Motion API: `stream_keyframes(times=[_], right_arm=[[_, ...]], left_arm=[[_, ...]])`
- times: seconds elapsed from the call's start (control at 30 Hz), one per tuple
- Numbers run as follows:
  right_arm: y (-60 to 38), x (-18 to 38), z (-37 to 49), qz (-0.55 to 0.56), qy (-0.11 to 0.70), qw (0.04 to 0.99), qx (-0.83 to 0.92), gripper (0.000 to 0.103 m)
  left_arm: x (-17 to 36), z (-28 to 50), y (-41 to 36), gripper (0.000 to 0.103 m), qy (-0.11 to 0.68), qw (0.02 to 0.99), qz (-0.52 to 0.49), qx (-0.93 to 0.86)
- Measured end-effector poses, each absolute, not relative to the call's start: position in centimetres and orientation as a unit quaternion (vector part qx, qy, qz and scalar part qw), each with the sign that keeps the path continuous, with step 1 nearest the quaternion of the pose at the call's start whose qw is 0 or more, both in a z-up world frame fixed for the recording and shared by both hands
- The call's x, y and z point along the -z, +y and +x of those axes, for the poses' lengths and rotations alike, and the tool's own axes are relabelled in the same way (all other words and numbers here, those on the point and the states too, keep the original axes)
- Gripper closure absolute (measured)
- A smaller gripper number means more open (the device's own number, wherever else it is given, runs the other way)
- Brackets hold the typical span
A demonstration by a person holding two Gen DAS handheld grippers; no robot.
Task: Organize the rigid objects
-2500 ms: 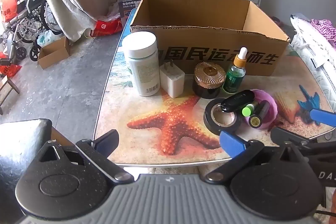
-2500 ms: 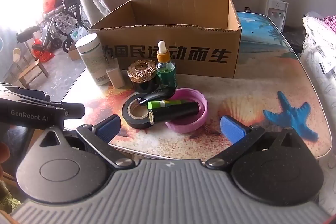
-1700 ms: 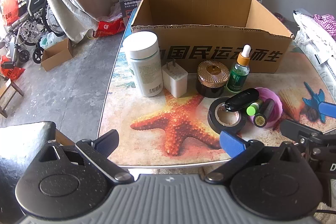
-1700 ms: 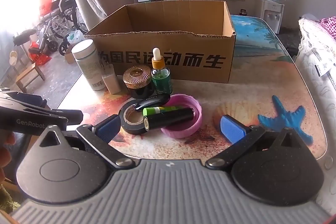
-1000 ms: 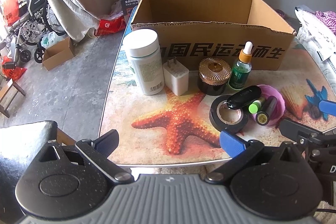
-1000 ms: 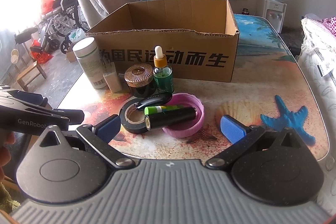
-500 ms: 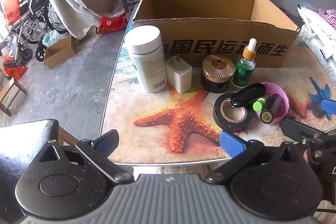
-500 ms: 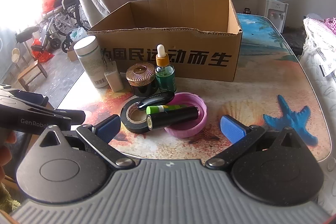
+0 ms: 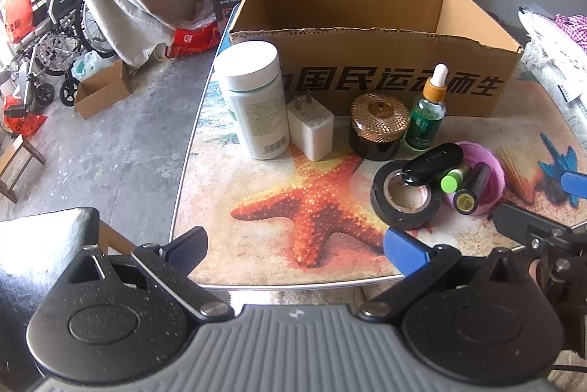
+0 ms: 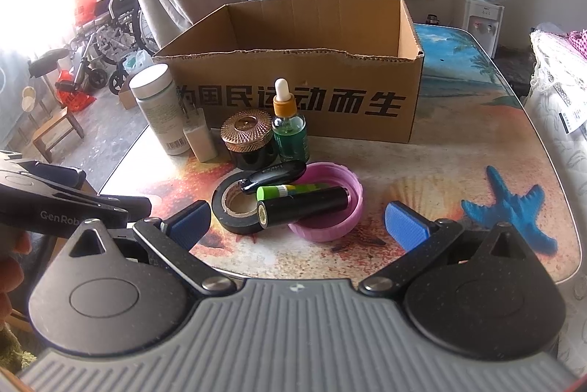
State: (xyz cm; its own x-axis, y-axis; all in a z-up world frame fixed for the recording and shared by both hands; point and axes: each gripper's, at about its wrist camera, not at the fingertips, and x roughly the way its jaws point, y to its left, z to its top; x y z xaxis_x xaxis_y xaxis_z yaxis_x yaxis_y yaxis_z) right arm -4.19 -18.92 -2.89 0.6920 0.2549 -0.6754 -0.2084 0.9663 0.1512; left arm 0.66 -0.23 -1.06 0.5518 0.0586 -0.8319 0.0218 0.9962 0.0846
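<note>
On the bench [image 9: 227, 208], left to right in front of the empty cardboard box [image 9: 367, 69]: a white bottle [image 9: 255, 105], a white charger plug [image 9: 311, 131] touching it, a gold-lidded jar [image 9: 378, 126], a green dropper bottle [image 9: 425, 116], then a tape roll [image 9: 403, 197] with a black key fob [image 9: 433, 164] propped across it, and a pink lid [image 10: 330, 201] holding a green tube [image 10: 290, 190] and a black tube [image 10: 304, 204]. Left tongs [image 9: 295, 245] and right tongs [image 10: 297, 221] both gape wide, empty, at the near edge. The risk, I judge: grabbing the fob or tubes may roll the loose pile, and the tall dropper bottle could topple if brushed.
</note>
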Motion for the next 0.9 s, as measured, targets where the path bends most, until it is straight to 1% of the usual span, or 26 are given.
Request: stream_keyframes(times=[0.17, 0.33, 0.47, 0.57, 0.63, 0.67, 0.7, 0.73, 0.77, 0.83, 0.87, 0.9], right_arm=[[-20.0, 2.9, -4.3, 0.050, 0.368, 0.921, -0.120, 0.001], [-21.6, 2.9, -4.3, 0.077, 0.361, 0.922, -0.117, 0.001], [-23.9, 2.8, -3.6, 0.132, 0.357, 0.918, -0.114, 0.001], [-25.7, 3.1, -2.7, 0.186, 0.363, 0.905, -0.120, 0.003], [-26.5, 3.4, -2.0, 0.221, 0.371, 0.892, -0.129, 0.008], [-26.9, 3.7, -1.6, 0.242, 0.378, 0.883, -0.137, 0.010], [-27.1, 4.1, -1.1, 0.260, 0.386, 0.873, -0.143, 0.013], [-27.3, 4.5, -0.7, 0.279, 0.394, 0.863, -0.148, 0.018], [-27.4, 5.0, -0.2, 0.297, 0.403, 0.852, -0.153, 0.022], [-27.3, 6.0, 0.5, 0.325, 0.422, 0.832, -0.158, 0.034], [-27.2, 6.5, 0.8, 0.338, 0.430, 0.821, -0.160, 0.037], [-27.1, 6.9, 1.2, 0.349, 0.438, 0.812, -0.163, 0.044]], left_arm=[[1.1, 0.8, -0.9, 0.000, 0.464, 0.884, 0.043, 0.012], [0.6, 0.5, -1.6, 0.001, 0.438, 0.896, 0.041, 0.053], [0.1, 0.5, -2.7, 0.002, 0.413, 0.903, 0.042, 0.105], [-0.1, 0.7, -4.0, 0.007, 0.402, 0.902, 0.047, 0.148], [-0.1, 0.9, -5.0, 0.016, 0.398, 0.899, 0.054, 0.173], [0.1, 1.0, -5.5, 0.018, 0.398, 0.897, 0.061, 0.183], [0.3, 1.3, -6.1, 0.024, 0.400, 0.894, 0.067, 0.190], [0.6, 1.5, -6.5, 0.030, 0.402, 0.891, 0.072, 0.196], [0.9, 1.7, -6.9, 0.033, 0.405, 0.888, 0.077, 0.202], [1.5, 2.3, -7.7, 0.047, 0.418, 0.880, 0.081, 0.210], [1.8, 2.5, -7.9, 0.050, 0.424, 0.876, 0.080, 0.213], [2.1, 2.8, -8.1, 0.055, 0.432, 0.872, 0.079, 0.216]])
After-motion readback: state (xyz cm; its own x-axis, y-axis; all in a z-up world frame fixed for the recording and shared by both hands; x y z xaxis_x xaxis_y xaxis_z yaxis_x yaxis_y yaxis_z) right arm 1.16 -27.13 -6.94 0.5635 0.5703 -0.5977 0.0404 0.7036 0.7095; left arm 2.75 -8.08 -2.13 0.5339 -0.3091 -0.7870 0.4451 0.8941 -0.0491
